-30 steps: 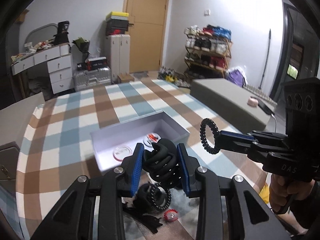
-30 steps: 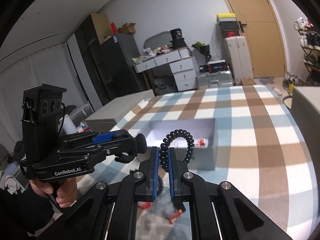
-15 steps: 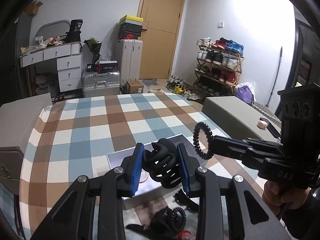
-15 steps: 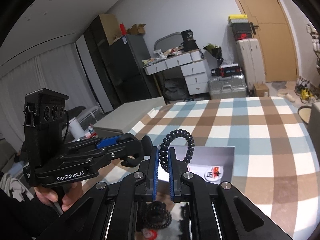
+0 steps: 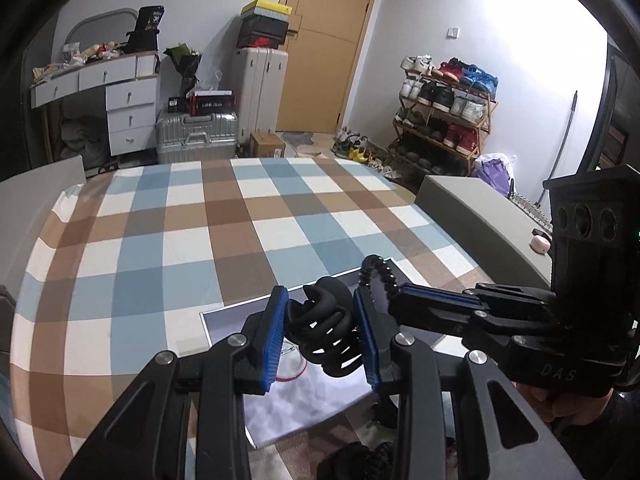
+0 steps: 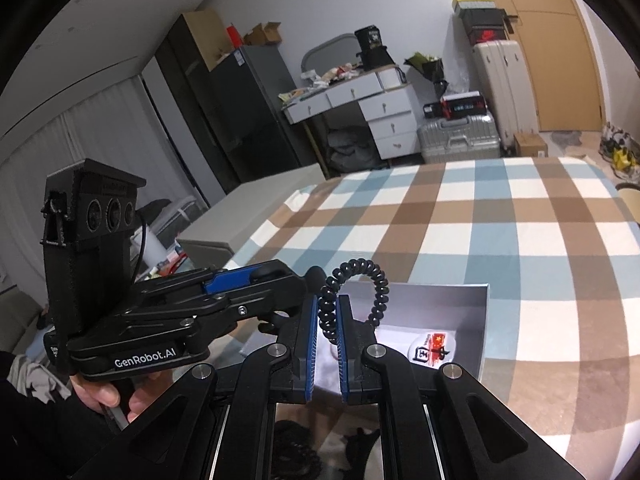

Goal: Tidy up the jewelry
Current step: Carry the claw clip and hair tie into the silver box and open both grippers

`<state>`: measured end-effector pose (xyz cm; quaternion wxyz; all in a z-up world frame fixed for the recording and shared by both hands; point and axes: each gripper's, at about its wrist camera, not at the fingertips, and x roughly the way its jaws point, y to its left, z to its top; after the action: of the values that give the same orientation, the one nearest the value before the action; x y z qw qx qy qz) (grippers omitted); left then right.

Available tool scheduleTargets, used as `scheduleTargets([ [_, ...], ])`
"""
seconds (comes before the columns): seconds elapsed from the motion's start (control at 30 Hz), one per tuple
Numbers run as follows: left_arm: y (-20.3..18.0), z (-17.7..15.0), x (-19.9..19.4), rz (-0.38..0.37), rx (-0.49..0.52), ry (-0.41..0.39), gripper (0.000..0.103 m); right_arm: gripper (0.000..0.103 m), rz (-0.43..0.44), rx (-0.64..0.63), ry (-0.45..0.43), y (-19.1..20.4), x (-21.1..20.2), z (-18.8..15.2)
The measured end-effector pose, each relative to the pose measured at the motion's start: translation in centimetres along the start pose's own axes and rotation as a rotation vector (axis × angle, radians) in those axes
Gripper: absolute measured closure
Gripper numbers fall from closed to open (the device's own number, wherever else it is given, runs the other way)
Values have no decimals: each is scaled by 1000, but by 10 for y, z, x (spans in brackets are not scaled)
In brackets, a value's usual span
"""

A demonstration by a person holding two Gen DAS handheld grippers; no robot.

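Both grippers have carried their loads over the white box (image 5: 256,420). The left gripper (image 5: 318,334) clamps a black hair claw (image 5: 326,336); the right gripper (image 6: 328,334) pinches a coil hair tie (image 6: 360,292). Released early, the springy tie could bounce outside the box.

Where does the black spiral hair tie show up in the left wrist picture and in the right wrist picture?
Left wrist view: the spiral hair tie sits right of centre, pinched by the right gripper reaching in from the right.
Right wrist view: it loops up at lower centre, clamped between that gripper's own blue pads.
Shared landmark: the white box on the checked cloth.
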<state>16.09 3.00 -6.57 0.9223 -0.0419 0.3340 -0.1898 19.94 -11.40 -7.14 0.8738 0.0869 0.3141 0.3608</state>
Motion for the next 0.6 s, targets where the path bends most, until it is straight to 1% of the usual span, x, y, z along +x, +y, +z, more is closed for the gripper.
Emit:
scheduleTargets([
  [0.13, 5, -1, 11, -15, -23, 35, 76, 95, -5, 22, 36, -9, 13, -2],
  [0.27, 9, -4, 21, -25, -42, 69, 76, 95, -11, 78, 87, -24, 27, -6],
  [0.47, 11, -4, 24, -33, -51, 79, 75, 94, -8, 86, 97, -26, 31, -7],
  [0.5, 12, -4, 25, -38, -56, 80, 75, 92, -11, 86, 100, -25, 32, -7],
  [0.6, 16, -3, 25, -47, -82, 78, 75, 92, -13, 82, 100, -24, 34, -6],
])
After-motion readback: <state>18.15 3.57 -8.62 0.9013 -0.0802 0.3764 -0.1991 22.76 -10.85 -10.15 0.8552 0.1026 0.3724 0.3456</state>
